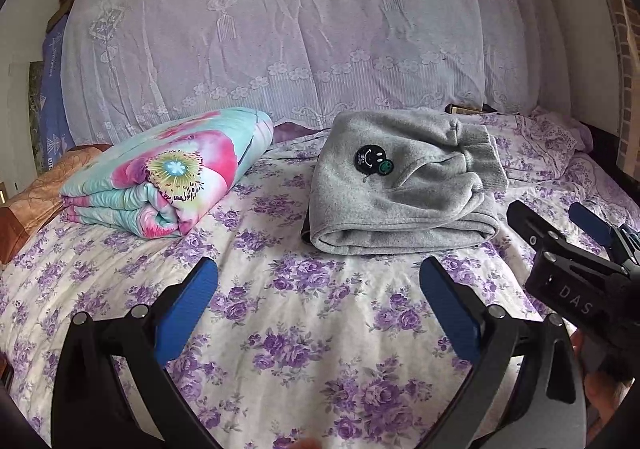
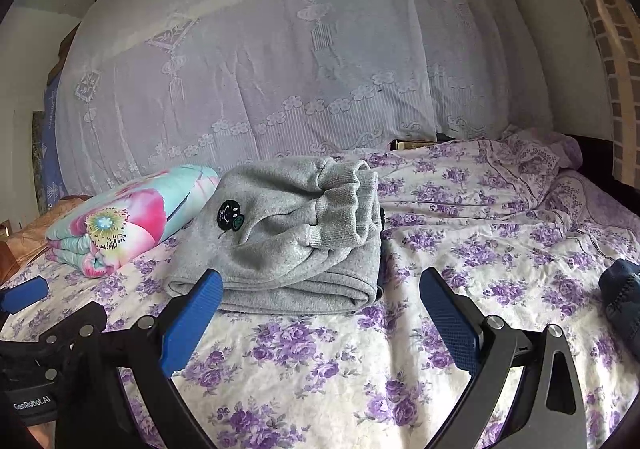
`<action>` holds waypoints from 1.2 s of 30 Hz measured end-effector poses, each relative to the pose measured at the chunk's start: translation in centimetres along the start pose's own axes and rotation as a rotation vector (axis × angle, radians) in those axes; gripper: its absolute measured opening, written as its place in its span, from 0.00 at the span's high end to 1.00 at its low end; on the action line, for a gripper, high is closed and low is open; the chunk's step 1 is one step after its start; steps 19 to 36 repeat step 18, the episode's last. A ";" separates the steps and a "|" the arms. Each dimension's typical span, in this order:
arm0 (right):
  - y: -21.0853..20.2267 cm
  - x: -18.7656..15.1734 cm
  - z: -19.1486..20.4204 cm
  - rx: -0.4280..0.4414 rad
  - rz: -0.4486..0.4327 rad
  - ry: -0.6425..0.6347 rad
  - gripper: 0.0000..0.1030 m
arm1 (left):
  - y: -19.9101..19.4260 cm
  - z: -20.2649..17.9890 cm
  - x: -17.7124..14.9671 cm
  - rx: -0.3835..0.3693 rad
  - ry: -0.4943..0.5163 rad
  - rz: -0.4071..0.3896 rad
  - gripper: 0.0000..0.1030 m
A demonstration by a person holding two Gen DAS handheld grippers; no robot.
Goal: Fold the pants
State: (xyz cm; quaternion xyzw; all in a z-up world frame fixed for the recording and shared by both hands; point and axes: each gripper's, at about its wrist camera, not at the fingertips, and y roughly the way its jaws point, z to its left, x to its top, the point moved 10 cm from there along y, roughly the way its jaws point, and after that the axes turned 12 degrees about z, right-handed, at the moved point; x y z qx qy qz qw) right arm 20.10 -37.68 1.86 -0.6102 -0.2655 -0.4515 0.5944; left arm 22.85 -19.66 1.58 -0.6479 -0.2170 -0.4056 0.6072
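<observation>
Grey sweatpants [image 1: 396,185] with a black smiley patch lie folded in a thick bundle on the bed, ribbed cuffs on top at the right; they also show in the right wrist view [image 2: 296,241]. My left gripper [image 1: 318,279] is open and empty, hovering over the sheet a little in front of the bundle. My right gripper [image 2: 320,289] is open and empty, its left fingertip [image 2: 208,289] just in front of the bundle's front fold. The right gripper also shows at the right edge of the left wrist view [image 1: 560,225].
The bed has a white sheet with purple flowers [image 1: 320,349]. A folded floral quilt [image 1: 168,173] lies left of the pants. A lace-covered bedding pile [image 1: 300,29] stands behind. A dark blue garment [image 2: 624,297] lies at the right edge.
</observation>
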 end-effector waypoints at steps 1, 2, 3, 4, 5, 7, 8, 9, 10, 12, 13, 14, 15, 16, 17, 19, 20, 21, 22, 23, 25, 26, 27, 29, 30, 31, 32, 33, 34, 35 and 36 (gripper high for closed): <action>0.0 0.0 0.0 0.000 0.001 0.000 0.04 | 0.0 -0.1 0.0 -0.004 0.000 0.002 0.05; 0.0 0.0 0.0 0.001 0.001 0.000 0.04 | 0.0 -0.1 0.0 -0.007 -0.002 0.002 0.05; 0.0 0.0 0.0 0.001 0.001 0.001 0.04 | -0.1 -0.1 0.0 -0.012 -0.003 -0.004 0.05; 0.0 0.0 0.0 0.001 0.001 0.001 0.04 | -0.4 -0.1 0.0 -0.014 -0.008 -0.021 0.05; 0.1 0.0 0.0 0.002 0.001 0.002 0.04 | -0.7 0.0 0.2 -0.003 -0.011 -0.043 0.05; 0.2 -0.1 0.0 0.004 0.003 0.006 0.04 | -1.2 -0.1 0.4 0.028 0.001 -0.071 0.05; 0.2 -0.1 -0.1 0.005 0.005 0.008 0.04 | -1.3 -0.3 0.5 0.023 0.012 -0.071 0.05; 0.2 -0.1 -0.1 0.005 0.006 0.010 0.04 | -1.3 -0.7 0.5 0.005 0.023 -0.063 0.05; 0.3 -0.1 -0.1 0.007 0.007 0.012 0.04 | -1.1 -1.0 0.4 -0.012 0.030 -0.049 0.05; 0.3 -0.2 -0.2 0.008 0.010 0.016 0.04 | -0.7 -1.2 0.2 -0.022 0.028 -0.028 0.05; 0.3 -0.2 -0.3 0.009 0.011 0.018 0.04 | -0.6 -1.2 0.1 -0.025 0.029 -0.023 0.05; 0.4 -0.2 -0.3 0.010 0.013 0.021 0.04 | -0.5 -1.3 0.0 -0.028 0.032 -0.020 0.05; 0.4 -0.2 -0.3 0.010 0.015 0.022 0.04 | -0.4 -1.3 0.0 -0.028 0.032 -0.017 0.05; 0.4 -0.2 -0.4 0.011 0.016 0.024 0.04 | -0.3 -1.2 0.0 -0.030 0.026 -0.014 0.05; 0.5 -0.2 -0.4 0.012 0.018 0.025 0.04 | -0.3 -1.1 -0.1 -0.035 0.018 -0.009 0.05; 0.5 -0.2 -0.5 0.013 0.020 0.026 0.04 | -0.2 -1.0 -0.1 -0.050 0.013 -0.001 0.05; 0.5 -0.2 -0.5 0.013 0.020 0.026 0.04 | -0.2 -1.0 -0.1 -0.050 0.013 -0.001 0.05; 0.5 -0.2 -0.5 0.013 0.020 0.026 0.04 | -0.2 -1.0 -0.1 -0.050 0.013 -0.001 0.05; 0.5 -0.2 -0.5 0.013 0.020 0.026 0.04 | -0.2 -1.0 -0.1 -0.050 0.013 -0.001 0.05; 0.5 -0.2 -0.5 0.013 0.020 0.026 0.04 | -0.2 -1.0 -0.1 -0.050 0.013 -0.001 0.05; 0.5 -0.2 -0.5 0.013 0.020 0.026 0.04 | -0.2 -1.0 -0.1 -0.050 0.013 -0.001 0.05; 0.5 -0.2 -0.5 0.013 0.020 0.026 0.04 | -0.2 -1.0 -0.1 -0.050 0.013 -0.001 0.05; 0.5 -0.2 -0.5 0.013 0.020 0.026 0.04 | -0.2 -1.0 -0.1 -0.050 0.013 -0.001 0.05; 0.5 -0.2 -0.5 0.013 0.020 0.026 0.04 | -0.2 -1.0 -0.1 -0.050 0.013 -0.001 0.05; 0.5 -0.2 -0.5 0.013 0.020 0.026 0.04 | -0.2 -1.0 -0.1 -0.050 0.013 -0.001 0.05; 0.5 -0.2 -0.5 0.013 0.020 0.026 0.04 | -0.2 -1.0 -0.1 -0.050 0.013 -0.001 0.05; 0.5 -0.2 -0.5 0.013 0.020 0.026 0.04 | -0.2 -1.0 -0.1 -0.050 0.013 -0.001 0.05; 0.5 -0.2 -0.5 0.013 0.020 0.026 0.04 | -0.2 -1.0 -0.1 -0.050 0.013 -0.001 0.05; 0.5 -0.2 -0.5 0.013 0.020 0.026 0.04 | -0.2 -1.0 -0.1 -0.050 0.013 -0.001 0.05; 0.5 -0.2 -0.5 0.013 0.020 0.026 0.04 | -0.2 -1.0 -0.1 -0.050 0.013 -0.001 0.05; 0.5 -0.2 -0.5 0.013 0.020 0.026 0.04 | -0.2 -1.0 -0.1 -0.050 0.013 -0.001 0.05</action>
